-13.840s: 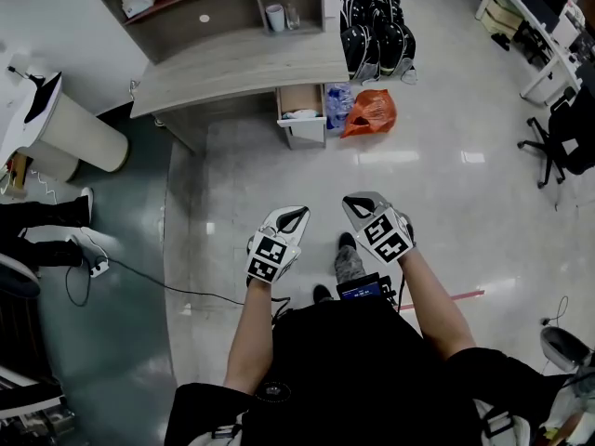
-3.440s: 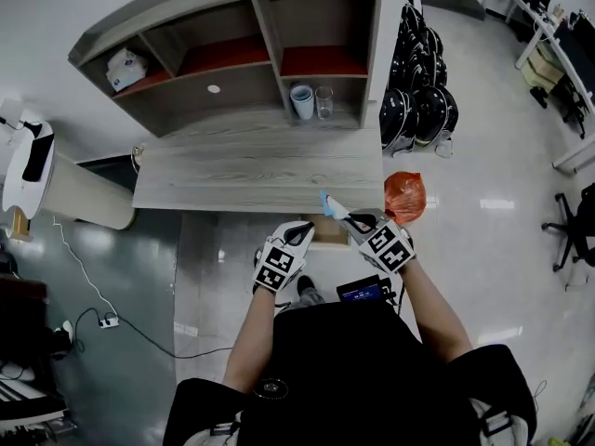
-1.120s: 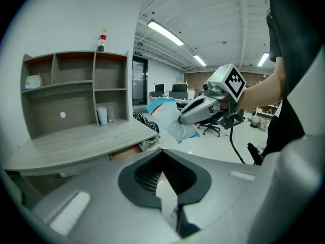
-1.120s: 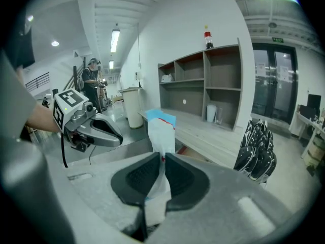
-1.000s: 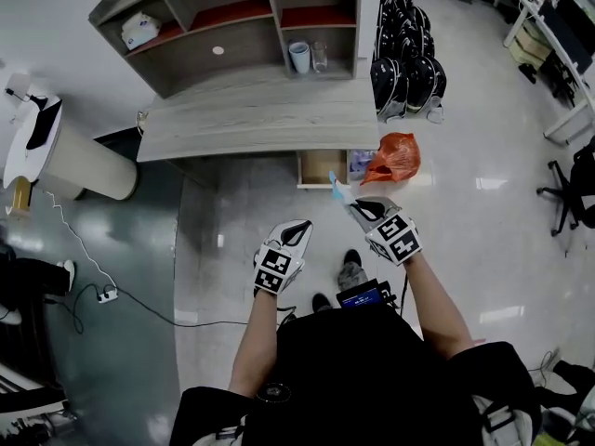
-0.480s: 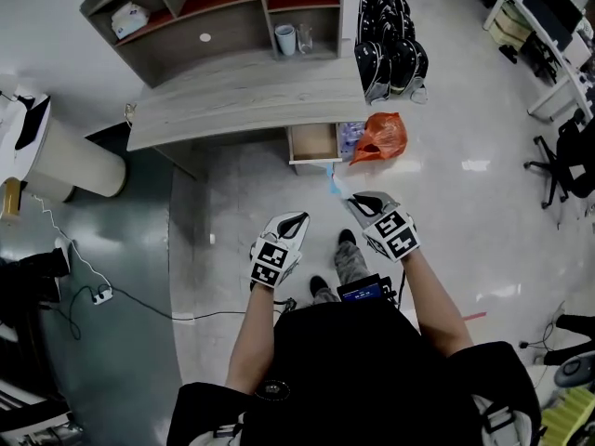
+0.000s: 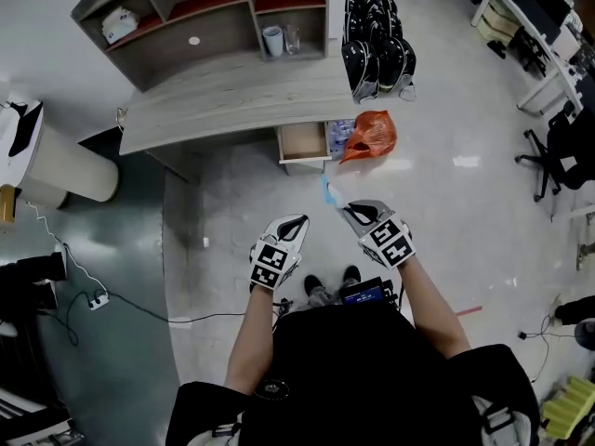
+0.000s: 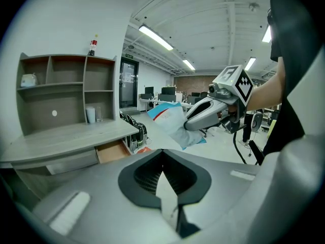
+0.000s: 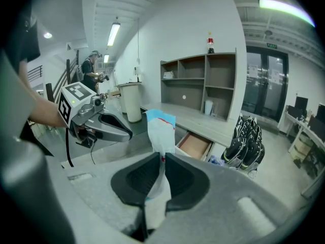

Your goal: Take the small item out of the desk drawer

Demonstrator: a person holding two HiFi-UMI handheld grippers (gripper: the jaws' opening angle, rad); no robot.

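At the far left a white round bin [image 7: 65,151] stands beside the desk [image 7: 232,100]; it has no part in the task. Near, left of centre, the left gripper [image 7: 294,224] is held low in front of the person. Its jaws are closed together with nothing between them. It reads as idle, probably kept there to be clear of the working hand.

Far centre, the drawer [image 7: 302,141] under the desk's right end is pulled out. Its inside looks like bare wood as far as the views show, so the item appears to be already out. The small packet [image 7: 328,191], white and light blue with a red mark, is in the air over the floor between drawer and person, well apart from the drawer.

The right gripper [image 7: 347,210] has it. The jaws are nearly closed and pinch the packet's lower part, and the rest sticks up past the tips. It is thin and flat, so a narrow pinch should be enough. It is likely held out front to keep it in sight.

Right of the drawer an orange bag [image 7: 369,135] lies on the floor, with black backpacks [image 7: 376,40] farther off. The task looks essentially done, though the drawer is open.
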